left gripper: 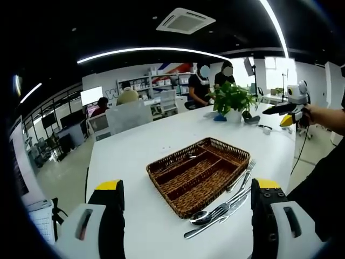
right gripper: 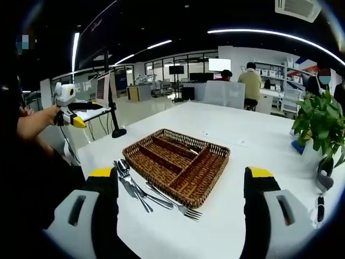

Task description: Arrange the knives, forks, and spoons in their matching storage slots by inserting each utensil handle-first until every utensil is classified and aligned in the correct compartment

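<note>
Both jaws stand spread wide with nothing between them: my left gripper (left gripper: 187, 208) and right gripper (right gripper: 180, 197) hang over the white surface (right gripper: 242, 135). I see the wicker tray (right gripper: 177, 157) mid-surface, utensils (right gripper: 141, 190) lying just beside its long edge, bare surface around, potted plant (left gripper: 233, 100) well apart.

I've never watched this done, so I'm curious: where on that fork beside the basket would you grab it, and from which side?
Probably by the middle of the handle, from above. The fork lies flat on the white table, its prongs pointing away from the other cutlery, close along the wicker basket. Both tools are open and held off the table; the right tool looks the likelier.
</note>
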Motion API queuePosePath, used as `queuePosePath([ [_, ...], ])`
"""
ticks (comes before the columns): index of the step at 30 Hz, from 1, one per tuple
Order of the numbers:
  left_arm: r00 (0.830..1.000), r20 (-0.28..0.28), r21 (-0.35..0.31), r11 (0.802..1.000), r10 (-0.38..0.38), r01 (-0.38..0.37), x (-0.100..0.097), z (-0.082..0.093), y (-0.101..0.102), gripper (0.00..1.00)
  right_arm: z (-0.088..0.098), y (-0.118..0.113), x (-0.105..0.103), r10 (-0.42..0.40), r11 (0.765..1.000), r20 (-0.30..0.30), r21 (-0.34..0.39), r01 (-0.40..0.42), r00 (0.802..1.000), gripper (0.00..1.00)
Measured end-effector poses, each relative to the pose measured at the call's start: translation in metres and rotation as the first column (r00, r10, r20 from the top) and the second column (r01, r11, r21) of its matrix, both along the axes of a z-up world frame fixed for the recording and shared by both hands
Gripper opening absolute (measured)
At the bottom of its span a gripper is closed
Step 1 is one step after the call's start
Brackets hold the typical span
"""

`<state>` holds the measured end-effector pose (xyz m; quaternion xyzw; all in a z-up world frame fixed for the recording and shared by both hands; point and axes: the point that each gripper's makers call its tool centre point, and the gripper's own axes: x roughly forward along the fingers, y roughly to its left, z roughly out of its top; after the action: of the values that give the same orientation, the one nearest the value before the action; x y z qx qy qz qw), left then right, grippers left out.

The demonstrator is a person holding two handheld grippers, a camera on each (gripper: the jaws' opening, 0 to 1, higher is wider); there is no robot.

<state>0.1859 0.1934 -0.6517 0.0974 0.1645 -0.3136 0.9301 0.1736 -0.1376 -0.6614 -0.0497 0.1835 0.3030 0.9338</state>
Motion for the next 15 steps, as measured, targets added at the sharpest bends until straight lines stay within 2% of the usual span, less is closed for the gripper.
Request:
queuePosePath([
  [7, 1.0, -0.01, 0.025, 0.999, -0.02, 0.02, 0.001, -0.008, -0.005, 0.99, -0.005, -0.003, -0.005, 0.009, 1.0, -0.011, -0.017, -0.009, 1.0, 1.0],
  [10, 0.999, -0.016, 0.057, 0.998, -0.033, 0.034, 0.0, -0.013, -0.005, 0.99, -0.001, -0.005, -0.008, 0.072, 0.992, 0.036, -0.103, -0.068, 0.997, 1.0],
  [12, 0.999, -0.023, 0.085, 0.995, -0.042, 0.043, -0.001, -0.016, -0.005, 0.99, 0.002, -0.007, -0.01, 0.075, 0.992, 0.02, -0.107, -0.072, 0.997, 1.0],
  [15, 0.999, -0.023, 0.079, 0.996, -0.046, 0.048, -0.002, -0.016, -0.006, 0.99, 0.008, -0.005, -0.007, 0.101, 0.989, 0.003, -0.11, -0.1, 0.995, 1.0],
])
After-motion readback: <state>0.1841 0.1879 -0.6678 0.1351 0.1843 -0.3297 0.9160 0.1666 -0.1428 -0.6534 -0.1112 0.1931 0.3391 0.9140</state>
